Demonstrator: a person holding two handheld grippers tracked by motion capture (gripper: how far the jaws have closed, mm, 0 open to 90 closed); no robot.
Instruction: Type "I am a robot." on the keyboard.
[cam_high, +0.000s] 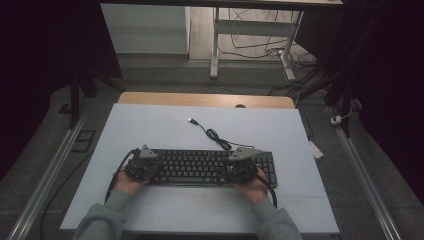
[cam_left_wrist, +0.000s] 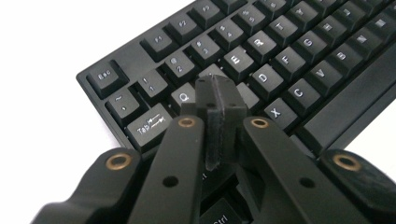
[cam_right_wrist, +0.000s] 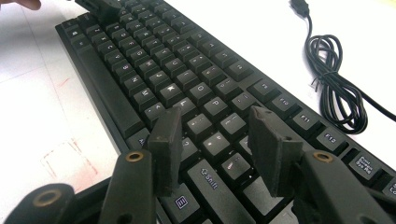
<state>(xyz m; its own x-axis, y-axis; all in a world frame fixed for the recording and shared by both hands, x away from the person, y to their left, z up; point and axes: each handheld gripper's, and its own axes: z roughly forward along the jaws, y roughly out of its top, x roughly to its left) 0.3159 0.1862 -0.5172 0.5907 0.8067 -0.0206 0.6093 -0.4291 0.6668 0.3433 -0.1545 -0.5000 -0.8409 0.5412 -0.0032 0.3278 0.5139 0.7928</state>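
Matt black plastic keyboard (cam_left_wrist: 289, 60); smooth white table (cam_high: 150, 130); glossy rubbery cable (cam_right_wrist: 334, 74)

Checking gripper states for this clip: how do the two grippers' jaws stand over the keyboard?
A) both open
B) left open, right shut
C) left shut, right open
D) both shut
C: the left gripper has its pads pressed together above the keyboard, while the right gripper shows keys between its spread pads.

Black keyboard (cam_high: 200, 167) flat on table

Keyboard (cam_high: 210, 167) lies on table (cam_high: 150, 130), lower centre of frame. Coiled cable (cam_high: 212, 134) behind it, plug (cam_high: 192, 120) toward upper centre. Grippers at both keyboard ends.
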